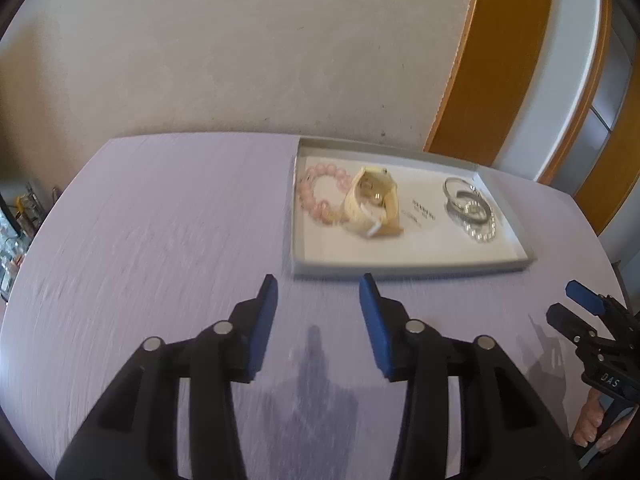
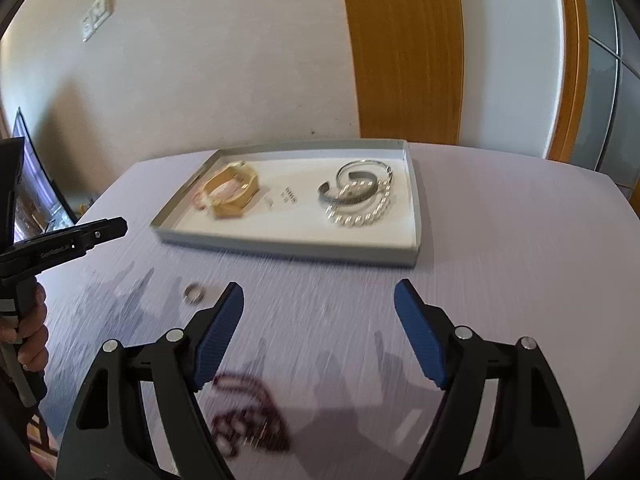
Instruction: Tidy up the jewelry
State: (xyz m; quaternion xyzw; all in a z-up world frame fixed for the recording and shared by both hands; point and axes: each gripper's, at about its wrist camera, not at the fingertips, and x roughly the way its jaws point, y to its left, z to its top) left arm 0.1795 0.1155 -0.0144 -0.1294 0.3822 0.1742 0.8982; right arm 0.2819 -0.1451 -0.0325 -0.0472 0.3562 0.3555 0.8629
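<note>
A shallow grey tray (image 1: 404,270) (image 2: 288,250) lies on the lilac table. In it are a pink bead bracelet (image 1: 316,196), a cream and gold watch (image 1: 374,204) (image 2: 230,194), and silver bangles (image 1: 472,210) (image 2: 360,194). My left gripper (image 1: 318,286) is open over bare table just short of the tray, nothing between its blue pads. My right gripper (image 2: 318,294) stands wide open and empty. A small silver ring (image 2: 194,293) lies on the table left of it. A dark red bead necklace (image 2: 248,416) is heaped beneath the right gripper's left finger.
The table's curved far edge meets a pale wall (image 2: 200,80) and a wooden door frame (image 2: 404,48). A hand (image 2: 30,340) holds the left gripper's handle. Shelves with small items (image 1: 20,224) stand off the table's left side.
</note>
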